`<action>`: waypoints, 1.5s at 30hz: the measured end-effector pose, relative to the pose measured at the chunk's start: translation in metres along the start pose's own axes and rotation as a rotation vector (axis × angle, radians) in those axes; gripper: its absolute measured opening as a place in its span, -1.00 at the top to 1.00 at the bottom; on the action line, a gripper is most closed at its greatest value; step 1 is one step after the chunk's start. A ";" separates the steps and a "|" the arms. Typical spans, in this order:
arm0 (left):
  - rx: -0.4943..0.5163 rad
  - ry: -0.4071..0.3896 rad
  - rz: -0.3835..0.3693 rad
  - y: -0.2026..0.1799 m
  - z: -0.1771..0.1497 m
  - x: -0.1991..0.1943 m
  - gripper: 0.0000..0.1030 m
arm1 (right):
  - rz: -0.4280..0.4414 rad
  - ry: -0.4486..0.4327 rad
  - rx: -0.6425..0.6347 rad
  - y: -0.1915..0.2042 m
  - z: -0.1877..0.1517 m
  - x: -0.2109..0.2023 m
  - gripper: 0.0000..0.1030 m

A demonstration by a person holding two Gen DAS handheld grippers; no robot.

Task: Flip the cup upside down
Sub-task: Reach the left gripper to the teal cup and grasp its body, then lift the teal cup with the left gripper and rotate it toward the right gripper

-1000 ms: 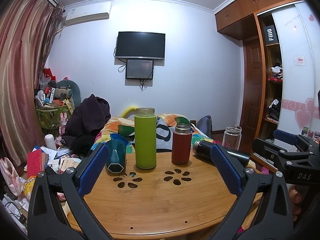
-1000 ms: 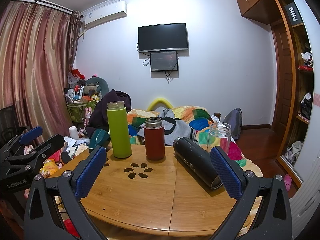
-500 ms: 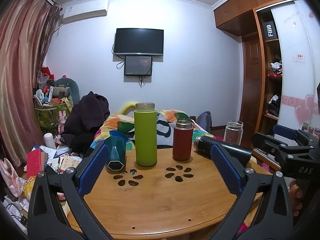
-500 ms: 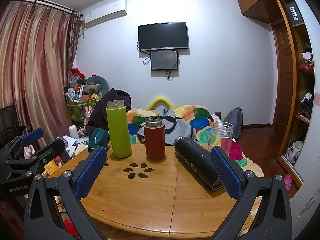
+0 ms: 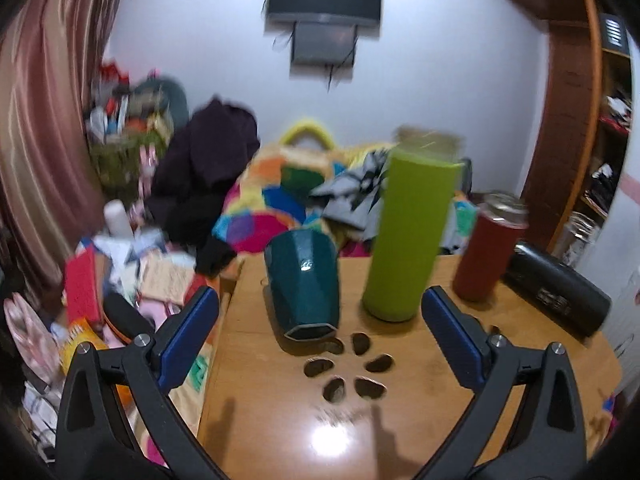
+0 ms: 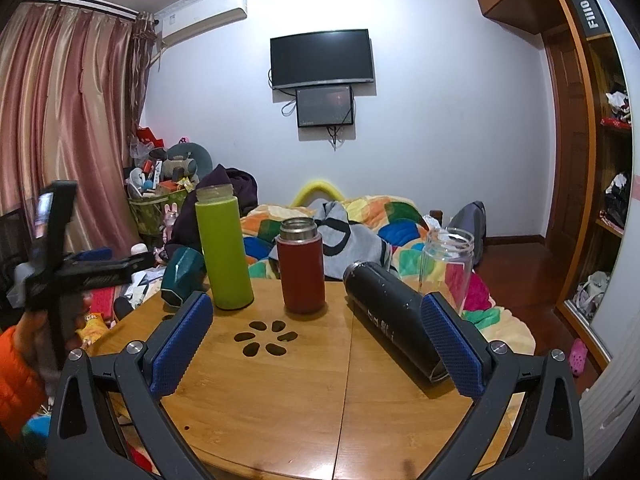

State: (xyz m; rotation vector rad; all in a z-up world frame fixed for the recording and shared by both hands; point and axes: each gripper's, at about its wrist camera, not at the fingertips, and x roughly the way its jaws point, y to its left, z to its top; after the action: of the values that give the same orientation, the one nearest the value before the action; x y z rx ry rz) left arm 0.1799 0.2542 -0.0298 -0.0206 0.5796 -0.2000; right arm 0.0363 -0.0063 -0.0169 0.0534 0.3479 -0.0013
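A dark teal faceted cup [image 5: 303, 280] lies tilted on the round wooden table [image 5: 280, 420] near its left edge, its hexagonal base toward me. It also shows in the right wrist view [image 6: 182, 278], behind the green bottle. My left gripper [image 5: 318, 344] is open and empty, a short way in front of the cup, and the cup sits between the lines of its blue pads [image 5: 188, 338]. From the right wrist view the left gripper [image 6: 88, 268] shows at the far left. My right gripper [image 6: 316, 344] is open and empty over the table's middle.
A tall green bottle [image 5: 410, 232], a red flask [image 5: 488, 252] and a black bottle lying on its side [image 6: 394, 320] share the table. A clear glass jar [image 6: 448, 264] stands at its far right edge. A cluttered floor and a bed with a colourful quilt lie behind.
My left gripper has swung left and tilted down toward the teal cup, which now looks larger and nearer. The view is motion-blurred. My right gripper has hardly moved.
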 end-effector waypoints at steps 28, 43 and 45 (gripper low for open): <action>0.030 0.268 -0.039 -0.020 -0.043 0.044 -0.29 | 0.023 0.071 0.027 -0.012 -0.014 0.026 -1.00; 0.079 0.177 -0.135 -0.106 -0.092 -0.027 -0.28 | 0.017 0.103 0.020 -0.017 -0.032 0.013 -1.00; 0.081 0.168 -0.149 -0.115 -0.098 -0.034 -0.29 | 0.015 0.113 0.020 -0.019 -0.035 0.013 -1.00</action>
State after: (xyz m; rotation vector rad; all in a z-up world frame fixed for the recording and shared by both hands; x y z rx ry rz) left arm 0.0777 0.1514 -0.0846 0.0323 0.7373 -0.3722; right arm 0.0362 -0.0229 -0.0546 0.0759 0.4608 0.0128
